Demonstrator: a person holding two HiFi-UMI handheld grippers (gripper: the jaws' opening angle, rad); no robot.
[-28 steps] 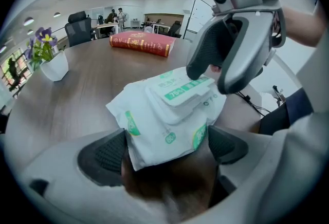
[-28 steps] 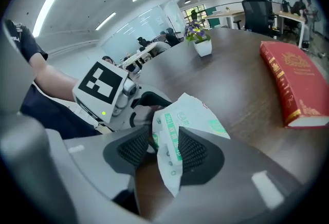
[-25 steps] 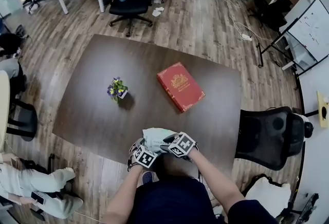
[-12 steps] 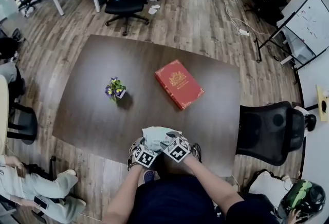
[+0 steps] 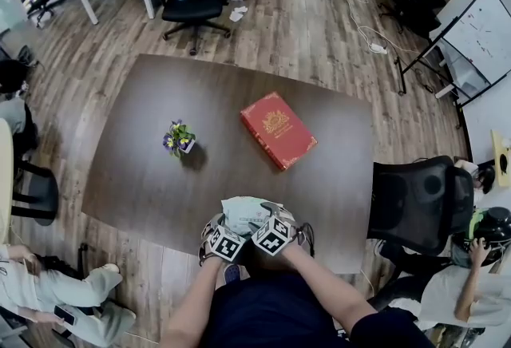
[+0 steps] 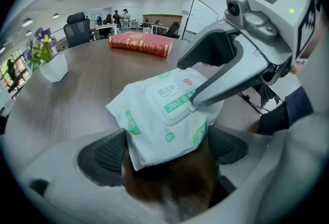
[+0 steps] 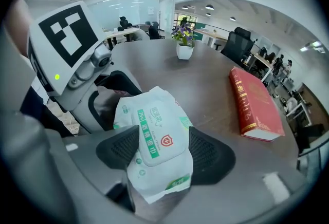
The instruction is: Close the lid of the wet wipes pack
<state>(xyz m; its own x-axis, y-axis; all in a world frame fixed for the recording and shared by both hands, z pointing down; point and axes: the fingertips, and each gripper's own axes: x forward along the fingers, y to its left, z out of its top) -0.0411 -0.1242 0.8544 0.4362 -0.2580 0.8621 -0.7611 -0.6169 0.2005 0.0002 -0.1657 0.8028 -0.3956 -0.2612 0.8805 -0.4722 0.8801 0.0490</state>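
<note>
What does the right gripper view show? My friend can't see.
A white wet wipes pack, lid flat, sits between the opening jaws of the right claw on a dark table. The left claw holds its far edge; a red book lies to the right.

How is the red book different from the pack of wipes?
The book is red with gold print; the pack is white and green. The book lies flat in the middle of the table; the pack is crinkly and at its near edge. Nothing touches the book; the left gripper squeezes the pack. Both are rectangles.
</note>
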